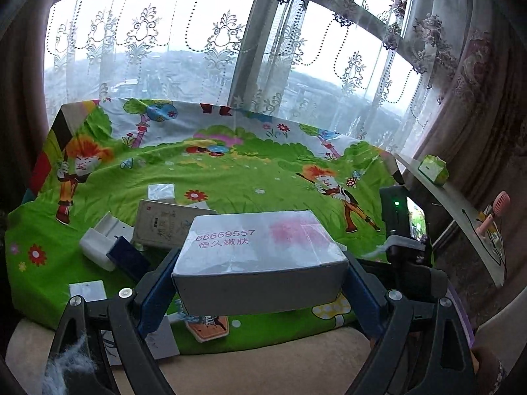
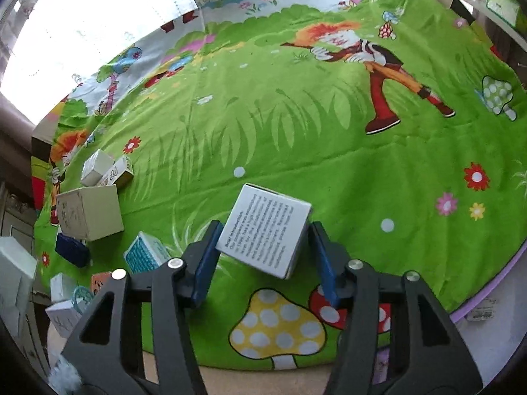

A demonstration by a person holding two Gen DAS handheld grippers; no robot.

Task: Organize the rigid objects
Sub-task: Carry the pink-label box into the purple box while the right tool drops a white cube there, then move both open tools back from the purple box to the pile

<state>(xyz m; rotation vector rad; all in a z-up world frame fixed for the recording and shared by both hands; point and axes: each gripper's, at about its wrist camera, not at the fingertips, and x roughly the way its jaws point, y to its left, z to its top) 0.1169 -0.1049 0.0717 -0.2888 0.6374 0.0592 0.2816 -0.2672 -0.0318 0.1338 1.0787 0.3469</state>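
A white box printed with pink digits [image 1: 260,256] is clamped crosswise between the blue pads of the left gripper [image 1: 260,283], its long axis running from pad to pad, lifted above the near edge of a green cartoon-print cloth [image 1: 230,171] covering the tabletop. The right gripper [image 2: 263,250] is closed on a smaller white box with black text [image 2: 266,230], tilted on a corner, also off the cloth. To the left of both grippers lies a cluster of boxes: a cream box [image 2: 89,212], a dark blue case [image 2: 72,250], a teal-patterned box [image 2: 145,251] and others. The left gripper is nearer this cluster. No bin or tray is visible; the right half of the cloth is bare.
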